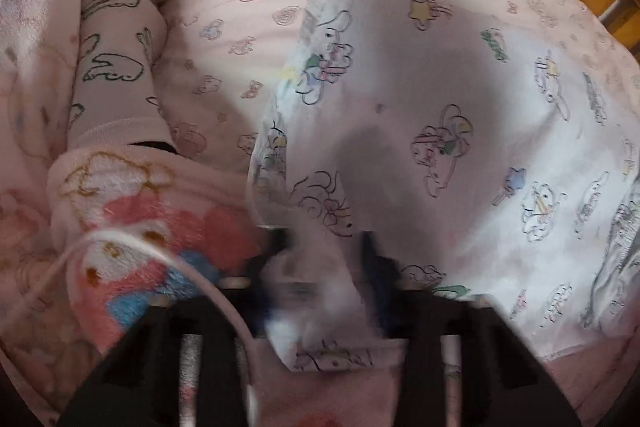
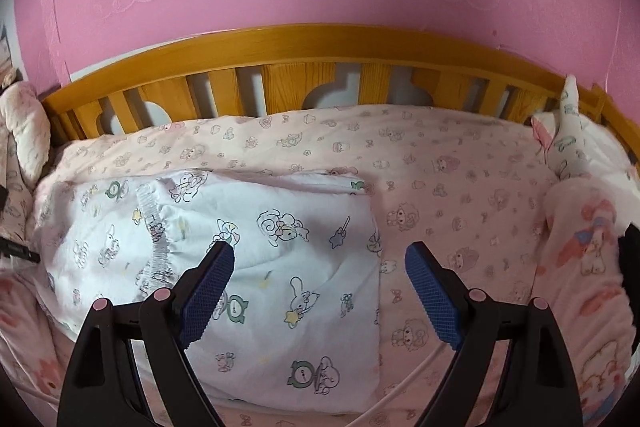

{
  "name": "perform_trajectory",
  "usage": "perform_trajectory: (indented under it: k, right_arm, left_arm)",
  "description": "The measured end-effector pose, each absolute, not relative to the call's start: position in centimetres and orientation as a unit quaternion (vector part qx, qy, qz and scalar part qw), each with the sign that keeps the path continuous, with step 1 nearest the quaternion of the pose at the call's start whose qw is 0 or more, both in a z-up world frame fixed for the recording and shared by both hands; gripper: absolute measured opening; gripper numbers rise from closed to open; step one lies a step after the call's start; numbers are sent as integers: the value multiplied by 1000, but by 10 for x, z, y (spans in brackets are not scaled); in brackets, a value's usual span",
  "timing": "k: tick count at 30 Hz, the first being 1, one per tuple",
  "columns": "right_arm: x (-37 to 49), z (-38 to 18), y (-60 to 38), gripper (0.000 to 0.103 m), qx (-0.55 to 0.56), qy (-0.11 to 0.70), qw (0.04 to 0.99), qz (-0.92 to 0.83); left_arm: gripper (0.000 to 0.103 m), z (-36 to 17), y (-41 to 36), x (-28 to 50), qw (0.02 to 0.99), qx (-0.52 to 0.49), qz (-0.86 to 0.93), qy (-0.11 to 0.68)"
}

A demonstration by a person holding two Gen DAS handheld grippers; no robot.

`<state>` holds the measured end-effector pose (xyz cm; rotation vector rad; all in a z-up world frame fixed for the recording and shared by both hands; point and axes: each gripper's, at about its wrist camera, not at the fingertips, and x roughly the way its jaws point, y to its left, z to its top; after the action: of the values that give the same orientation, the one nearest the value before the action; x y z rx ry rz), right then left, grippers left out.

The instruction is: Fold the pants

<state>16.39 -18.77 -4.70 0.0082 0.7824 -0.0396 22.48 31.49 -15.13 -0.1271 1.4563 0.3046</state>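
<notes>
Pants (image 2: 248,259) lie partly folded on the bed (image 2: 460,163), nearer its left end, long axis along the rail; left gripper (image 1: 320,267) points straight down on their near hem, jaws drawn together, cloth apparently pinched (blurred); right gripper (image 2: 316,283) hovers wide open over their right edge.

Pink printed bedsheet (image 2: 460,187) lies bare right of the folded white pants (image 2: 280,247), open flat room between the pants' right edge and the fleece blanket (image 2: 580,267) bunched at the bed's right end. Wooden rail (image 2: 304,43) runs the whole far edge, blocks passage that way. Plush pillow (image 2: 28,123) sits at the far left corner. White cable (image 2: 404,383) crosses the sheet at the near edge, snag risk. Left end crowded by bedding.
</notes>
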Motion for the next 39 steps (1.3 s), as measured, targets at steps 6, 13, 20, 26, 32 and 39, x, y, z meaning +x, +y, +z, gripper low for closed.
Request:
perform_trajectory:
  k: [6, 13, 20, 26, 32, 39]
  right_arm:
    - [163, -46, -183, 89, -34, 375, 926, -26]
    - [157, -38, -189, 89, -62, 364, 929, -23]
    - [170, -43, -216, 56, 11, 418, 907, 39]
    - [215, -71, -221, 26, 103, 511, 840, 153]
    - [255, -83, -213, 21, 121, 546, 816, 145]
    - [226, -54, -250, 21, 83, 514, 843, 137]
  left_arm:
    - [3, -99, 292, 209, 803, -75, 110, 582]
    - [3, -24, 235, 195, 852, -85, 45, 515]
    - [2, 19, 149, 191, 873, -74, -43, 481]
    - [2, 34, 86, 195, 875, -59, -111, 466]
    - [2, 33, 26, 203, 867, -72, -170, 463]
    - [2, 32, -56, 212, 851, -75, -255, 453]
